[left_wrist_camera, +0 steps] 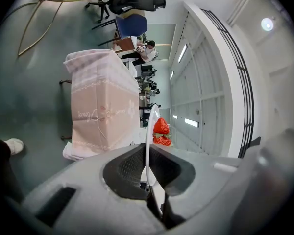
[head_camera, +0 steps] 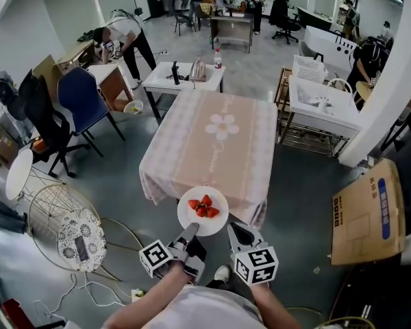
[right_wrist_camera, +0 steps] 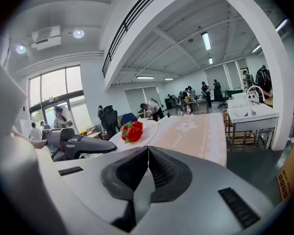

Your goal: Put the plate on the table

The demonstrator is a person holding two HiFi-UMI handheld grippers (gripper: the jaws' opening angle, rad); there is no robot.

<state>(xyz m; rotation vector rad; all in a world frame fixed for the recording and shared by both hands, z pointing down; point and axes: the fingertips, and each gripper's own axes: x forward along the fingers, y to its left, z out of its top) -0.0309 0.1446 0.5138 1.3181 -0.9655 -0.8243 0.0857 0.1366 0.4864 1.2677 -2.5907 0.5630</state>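
Left gripper (head_camera: 190, 229): I hold its jaws clamped on the near-left rim of the round white plate (head_camera: 203, 211). The left gripper view (left_wrist_camera: 148, 155) shows that rim edge-on between the ribbed pads, with the plate turned sideways in that camera. A small pile of red strawberries (head_camera: 203, 207) sits on the plate's centre.

Right gripper (head_camera: 233, 231): its jaws are pressed together with nothing between them, as my right gripper view (right_wrist_camera: 147, 150) shows. Its tip lies just beside the plate's near-right rim. I cannot tell whether it touches the rim.

Plate position: in the head view the plate overlaps the near edge of the rectangular table draped in a pale pink cloth with a white flower print (head_camera: 219, 142). Whether the plate's underside rests on the cloth cannot be read from any view.

Edges and room:
- Ahead of the plate, the cloth top runs flat to the far edge, with the flower print near its middle.
- The cloth hangs down over the near edge and both near corners.
- Grey floor (head_camera: 123, 184) lies open on both long sides of the table.
- A flat brown cardboard box (head_camera: 366, 214) lies on the floor well to my right.
- A white wire-frame stand with a patterned round top (head_camera: 81, 237) stands well to my left.
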